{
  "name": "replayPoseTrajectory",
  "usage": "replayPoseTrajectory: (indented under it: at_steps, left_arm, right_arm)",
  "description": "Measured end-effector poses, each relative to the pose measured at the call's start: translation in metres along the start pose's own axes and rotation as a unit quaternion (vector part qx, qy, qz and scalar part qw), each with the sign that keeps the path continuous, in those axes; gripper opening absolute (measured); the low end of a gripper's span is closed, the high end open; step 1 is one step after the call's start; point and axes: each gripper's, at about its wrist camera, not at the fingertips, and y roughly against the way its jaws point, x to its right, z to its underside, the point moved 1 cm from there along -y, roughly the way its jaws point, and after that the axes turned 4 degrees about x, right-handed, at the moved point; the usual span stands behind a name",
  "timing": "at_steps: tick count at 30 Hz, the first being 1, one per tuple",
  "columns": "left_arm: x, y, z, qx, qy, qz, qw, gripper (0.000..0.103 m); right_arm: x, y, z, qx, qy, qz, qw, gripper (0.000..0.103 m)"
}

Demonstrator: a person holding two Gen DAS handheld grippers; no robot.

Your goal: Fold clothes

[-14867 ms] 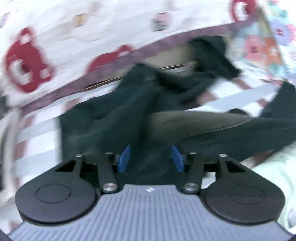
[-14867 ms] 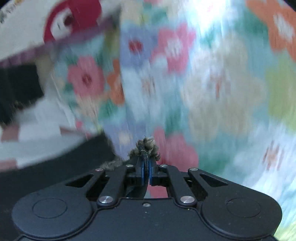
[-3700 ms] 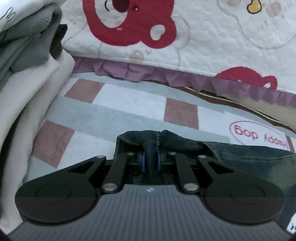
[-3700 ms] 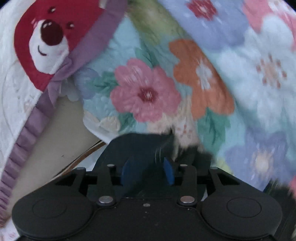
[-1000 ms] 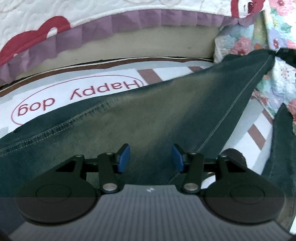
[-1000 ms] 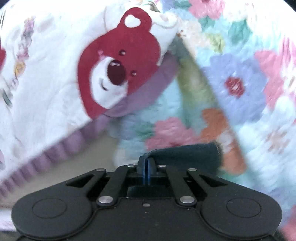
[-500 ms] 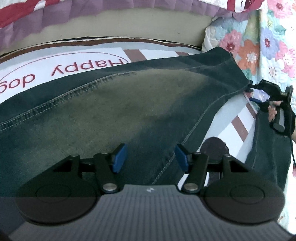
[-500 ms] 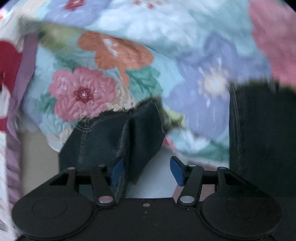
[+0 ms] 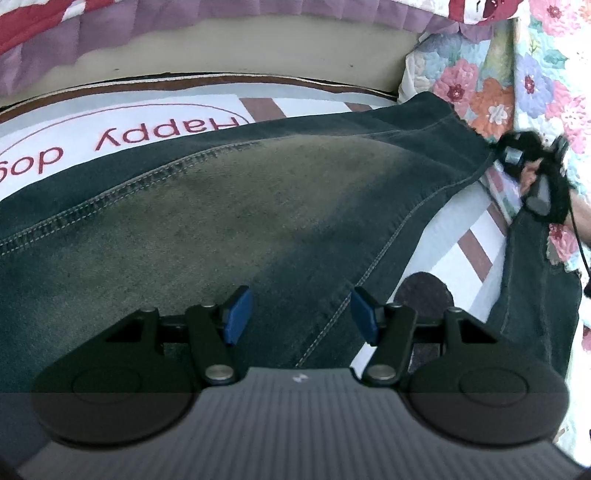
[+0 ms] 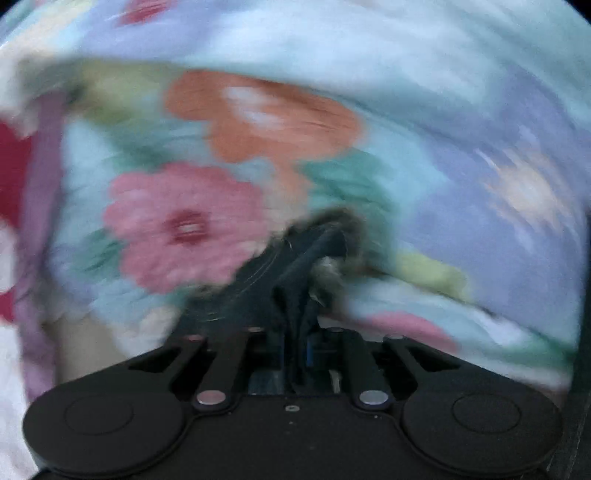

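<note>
Right now the right gripper (image 10: 295,350) is closing on a bunched, frayed hem of the jeans (image 9: 229,221); denim sits between the blue pads, and the view is motion-blurred. Left gripper (image 9: 297,319) hangs released over the jeans leg, jaws apart, pads clear of the cloth as far as I can tell.

Jeans location: one leg spread flat across the mat (image 9: 122,118), running from 9 o'clock to the hem at 2 o'clock in the left wrist view, where the right gripper (image 9: 532,162) meets it. A second dark denim strip hangs at 3 o'clock.

Risks, my read:
- The bite is on a frayed edge only. If the pull starts before the jaws finish closing, the hem could slip out.
- Nothing pins the leg. With the left jaws off the cloth, a tug from 2 o'clock would likely drag the whole leg and skew the fold.
- The hem is bunched, so a crease may get set crooked.

Surface: soft mat, grey and white with brown checks, "Happy dog" print at 10 o'clock. Beige wall strip at 12. Purple-frilled quilt (image 9: 184,22) with red bear print above it. Floral quilt (image 10: 258,147) at 1–3 o'clock, filling the right wrist view.
</note>
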Motion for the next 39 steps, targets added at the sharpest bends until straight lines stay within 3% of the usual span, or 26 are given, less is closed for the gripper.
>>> replayPoseTrajectory:
  at_steps: [2, 4, 6, 8, 9, 10, 11, 13, 14, 16, 18, 21, 24, 26, 28, 31, 34, 35, 38, 39]
  left_arm:
    - [-0.001, 0.001, -0.001, 0.002, 0.001, 0.0, 1.0, 0.058]
    - [-0.002, 0.002, -0.002, 0.005, 0.001, -0.001, 1.0, 0.058]
    - [-0.003, 0.002, -0.004, 0.011, -0.001, 0.001, 0.9999, 0.058]
    - [-0.003, 0.001, -0.005, 0.015, -0.001, 0.006, 0.9999, 0.058]
    - [-0.002, 0.001, -0.005, 0.014, -0.002, 0.008, 0.9999, 0.058]
    - [-0.001, 0.001, -0.006, 0.011, -0.004, 0.009, 0.9999, 0.058]
    - [0.0, 0.0, -0.006, 0.006, -0.006, 0.012, 0.9999, 0.058]
    - [0.001, -0.003, -0.003, -0.01, -0.003, 0.028, 0.9995, 0.059]
    - [0.002, -0.005, -0.002, -0.019, 0.0, 0.038, 0.9991, 0.06]
    - [0.004, -0.006, 0.0, -0.025, -0.001, 0.044, 0.9987, 0.061]
    - [0.005, -0.006, -0.001, -0.029, -0.001, 0.047, 0.9985, 0.061]
    - [0.0, 0.001, -0.005, -0.02, 0.012, 0.057, 0.9981, 0.061]
    - [-0.009, 0.015, -0.018, 0.012, 0.002, 0.016, 0.9998, 0.061]
    - [-0.016, 0.023, -0.027, 0.031, -0.011, -0.02, 0.9993, 0.063]
    - [-0.025, 0.027, -0.036, 0.039, -0.029, -0.06, 0.997, 0.063]
    - [-0.046, 0.03, -0.047, 0.042, -0.024, -0.095, 0.9943, 0.063]
    - [-0.064, 0.035, -0.05, 0.04, 0.0, -0.105, 0.9937, 0.063]
    - [-0.068, 0.035, -0.048, 0.038, 0.009, -0.105, 0.9937, 0.063]
    - [-0.076, 0.036, -0.043, 0.034, 0.031, -0.105, 0.9934, 0.063]
    - [-0.076, 0.036, -0.041, 0.033, 0.035, -0.106, 0.9933, 0.063]
  right_arm:
    - [-0.044, 0.024, -0.01, 0.012, 0.118, -0.021, 0.993, 0.012]
    - [-0.082, 0.051, -0.015, 0.044, 0.231, -0.034, 0.971, 0.009]
    - [-0.098, 0.071, -0.023, 0.099, 0.286, -0.058, 0.951, 0.008]
    - [-0.089, 0.066, -0.032, 0.124, 0.315, -0.058, 0.939, 0.012]
    - [-0.079, 0.053, -0.036, 0.117, 0.321, -0.034, 0.939, 0.033]
    - [-0.065, 0.035, -0.038, 0.098, 0.321, 0.028, 0.942, 0.045]
    - [-0.051, 0.021, -0.038, 0.08, 0.303, 0.089, 0.945, 0.054]
    - [-0.023, 0.007, -0.036, 0.053, 0.233, 0.149, 0.959, 0.053]
    - [-0.01, 0.008, -0.034, 0.048, 0.187, 0.144, 0.97, 0.053]
    - [0.001, 0.01, -0.026, 0.052, 0.149, 0.141, 0.977, 0.054]
    - [-0.001, 0.008, -0.02, 0.046, 0.158, 0.142, 0.976, 0.054]
    - [-0.025, 0.001, -0.019, 0.025, 0.175, 0.109, 0.978, 0.054]
    - [-0.064, -0.017, -0.023, -0.006, 0.178, 0.066, 0.982, 0.059]
    - [-0.094, -0.035, -0.02, -0.035, 0.204, 0.051, 0.977, 0.068]
    - [-0.122, -0.058, -0.015, -0.067, 0.238, 0.05, 0.968, 0.07]
    - [-0.149, -0.088, 0.002, -0.092, 0.325, 0.078, 0.938, 0.07]
    - [-0.152, -0.111, 0.012, -0.103, 0.378, 0.119, 0.912, 0.07]
    - [-0.15, -0.117, 0.012, -0.104, 0.381, 0.129, 0.909, 0.07]
    - [-0.14, -0.127, 0.006, -0.11, 0.36, 0.132, 0.917, 0.07]
    - [-0.138, -0.127, 0.006, -0.113, 0.351, 0.113, 0.923, 0.047]
